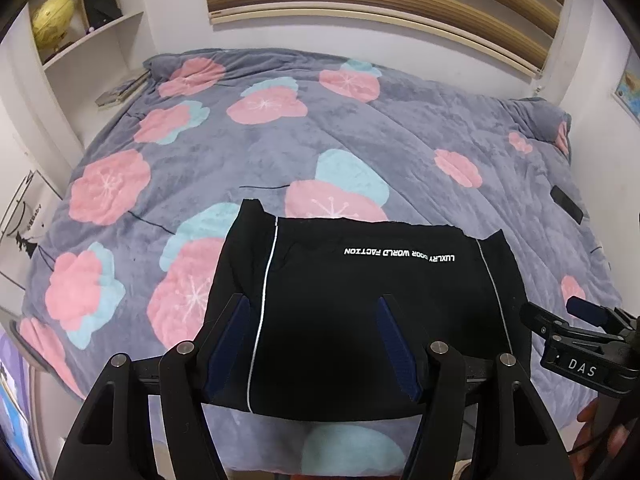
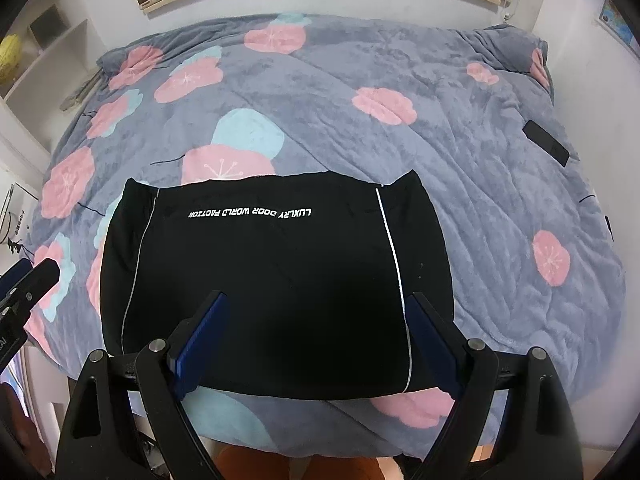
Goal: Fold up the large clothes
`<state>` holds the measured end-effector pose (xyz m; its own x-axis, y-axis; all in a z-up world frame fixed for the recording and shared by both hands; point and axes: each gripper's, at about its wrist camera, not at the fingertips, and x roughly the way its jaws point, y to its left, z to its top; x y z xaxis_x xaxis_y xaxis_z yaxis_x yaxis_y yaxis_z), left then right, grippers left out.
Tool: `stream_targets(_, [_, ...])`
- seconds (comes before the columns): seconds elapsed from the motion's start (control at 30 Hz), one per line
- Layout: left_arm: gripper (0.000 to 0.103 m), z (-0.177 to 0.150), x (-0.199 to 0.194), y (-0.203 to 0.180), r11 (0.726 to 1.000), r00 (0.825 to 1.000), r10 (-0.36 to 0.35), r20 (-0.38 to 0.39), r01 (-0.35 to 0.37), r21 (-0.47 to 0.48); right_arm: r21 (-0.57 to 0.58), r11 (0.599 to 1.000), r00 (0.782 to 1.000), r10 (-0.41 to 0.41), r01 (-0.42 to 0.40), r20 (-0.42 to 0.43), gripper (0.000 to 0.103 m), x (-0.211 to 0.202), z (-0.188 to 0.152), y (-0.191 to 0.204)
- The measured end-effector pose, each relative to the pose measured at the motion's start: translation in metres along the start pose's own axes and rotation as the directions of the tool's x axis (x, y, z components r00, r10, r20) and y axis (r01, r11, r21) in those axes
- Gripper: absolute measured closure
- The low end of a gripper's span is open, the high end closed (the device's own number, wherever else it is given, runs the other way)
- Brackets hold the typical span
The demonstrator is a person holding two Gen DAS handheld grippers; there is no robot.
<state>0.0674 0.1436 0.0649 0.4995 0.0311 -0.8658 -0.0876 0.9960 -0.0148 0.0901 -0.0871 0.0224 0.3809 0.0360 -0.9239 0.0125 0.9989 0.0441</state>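
**On the bed: folded black garment, both grippers hovering empty**

On the grey plush bedspread with pink and teal flowers [image 1: 224, 148], the left wrist view shows the black fabric garment with thin white piping and white lettering [image 1: 360, 280] lying folded into a rough rectangle near the bed's near edge. The left gripper [image 1: 314, 310] hangs above it, fingers moderately wide, nothing between them. The right gripper [image 1: 560, 316] enters at the right edge.

In the right wrist view, the right gripper [image 2: 316, 304] has its fingers spread wide and empty over the garment's near half. A flat black rectangular device [image 2: 546, 142] lies well apart.

Judged risk: pinching only the top layer would pull the fold open. How many layers lie stacked is hard to tell; the near hem is partly hidden behind the fingers.
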Motion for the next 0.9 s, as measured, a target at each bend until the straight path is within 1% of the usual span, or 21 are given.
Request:
stream_targets(0.13, [0.036, 0.000, 0.002, 0.003, 1.000, 1.000, 0.012, -0.004, -0.013, -0.005, -0.002, 1.000, 1.000, 0.009, -0.009, -0.006, 0.012, 0.002, -0.001, 0.003])
stream_targets(0.23, [0.036, 0.001, 0.003, 0.006, 1.000, 1.000, 0.018, -0.004, -0.018, -0.011, 0.016, 0.999, 0.999, 0.043, -0.043, -0.004, 0.012, 0.002, 0.000, 0.001])
stream_targets(0.4, [0.035, 0.002, 0.007, 0.007, 1.000, 1.000, 0.018, -0.010, -0.018, -0.004, 0.016, 0.999, 0.999, 0.039, -0.039, -0.005, 0.012, 0.002, 0.001, 0.003])
stream_targets(0.6, [0.036, 0.003, 0.008, 0.007, 1.000, 1.000, 0.024, -0.010, -0.024, 0.002, 0.036, 0.997, 0.998, 0.067, -0.067, -0.012, 0.012, 0.002, 0.003, -0.001])
stream_targets(0.73, [0.036, 0.005, 0.011, 0.010, 1.000, 0.999, 0.029, -0.013, -0.029, -0.004, 0.029, 0.998, 0.998, 0.064, -0.064, -0.006, 0.012, 0.003, 0.005, 0.001])
stream_targets(0.9, [0.036, 0.009, 0.013, 0.008, 1.000, 0.999, 0.031, -0.017, -0.031, -0.001, 0.030, 0.997, 0.997, 0.068, -0.068, -0.021, 0.012, 0.008, 0.005, 0.003])
